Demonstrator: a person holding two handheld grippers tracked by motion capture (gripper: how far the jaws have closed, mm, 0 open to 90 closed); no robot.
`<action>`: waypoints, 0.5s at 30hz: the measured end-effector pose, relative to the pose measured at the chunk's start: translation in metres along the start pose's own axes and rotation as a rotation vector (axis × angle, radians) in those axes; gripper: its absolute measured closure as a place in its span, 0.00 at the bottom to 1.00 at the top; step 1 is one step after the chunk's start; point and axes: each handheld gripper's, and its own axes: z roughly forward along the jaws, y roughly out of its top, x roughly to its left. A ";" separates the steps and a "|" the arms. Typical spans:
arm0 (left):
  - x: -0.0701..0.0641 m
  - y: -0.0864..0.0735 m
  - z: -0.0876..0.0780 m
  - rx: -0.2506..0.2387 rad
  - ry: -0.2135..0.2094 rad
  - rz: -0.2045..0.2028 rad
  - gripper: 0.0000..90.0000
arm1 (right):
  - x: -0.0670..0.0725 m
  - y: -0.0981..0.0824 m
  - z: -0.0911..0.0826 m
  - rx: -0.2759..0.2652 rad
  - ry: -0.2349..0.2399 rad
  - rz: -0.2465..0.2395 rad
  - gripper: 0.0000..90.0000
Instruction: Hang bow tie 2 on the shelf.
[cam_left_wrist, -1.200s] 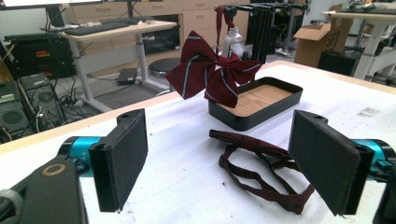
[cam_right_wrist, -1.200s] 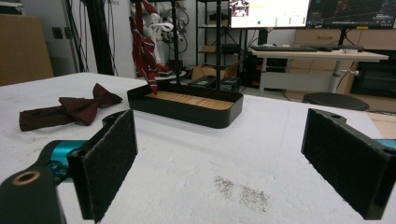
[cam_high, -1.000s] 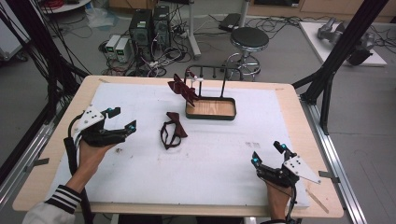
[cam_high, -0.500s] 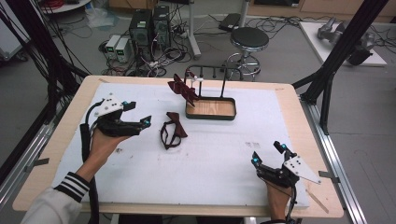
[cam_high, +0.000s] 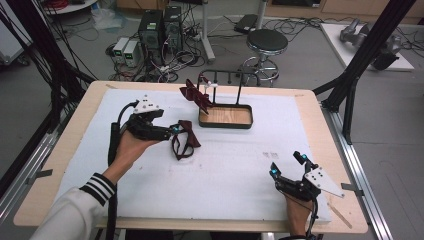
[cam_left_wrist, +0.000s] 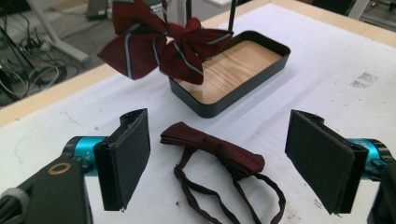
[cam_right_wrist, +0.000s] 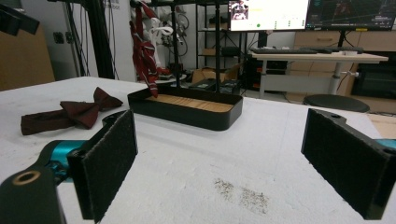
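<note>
Here, nearest the person, the right gripper (cam_high: 287, 169) rests at the near right edge of the table (cam_high: 65, 145), its jaws wide apart with nothing between them and well away from everything else. Farther in and to the left, the left gripper (cam_high: 173, 131) hovers just beside the dark red bow tie (cam_high: 184, 141), which lies flat on the white table cover. In the left gripper view the jaws stand apart, having just closed a touch, and the bow tie (cam_left_wrist: 212, 149) sits ahead of them in the gap's line, touching neither pad. Its bow runs crosswise to the jaws, long axis slanting from upper left to lower right in that view, while its strap loops trail back toward the camera. Just beyond it stands a black tray with a wooden floor (cam_high: 226, 117), and a striped bow tie (cam_high: 195, 95) hangs on the black rack (cam_high: 227, 75) rising from the tray's far side.
</note>
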 end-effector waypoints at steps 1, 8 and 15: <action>0.000 0.000 0.003 0.008 -0.004 -0.008 0.25 | 0.000 0.000 0.000 -0.001 0.001 0.000 0.11; -0.006 0.004 0.022 0.100 -0.005 -0.037 0.25 | 0.000 0.000 0.000 0.001 0.001 0.007 0.11; -0.009 0.006 0.037 0.174 -0.011 -0.075 0.25 | 0.000 0.000 0.000 0.002 0.002 0.010 0.11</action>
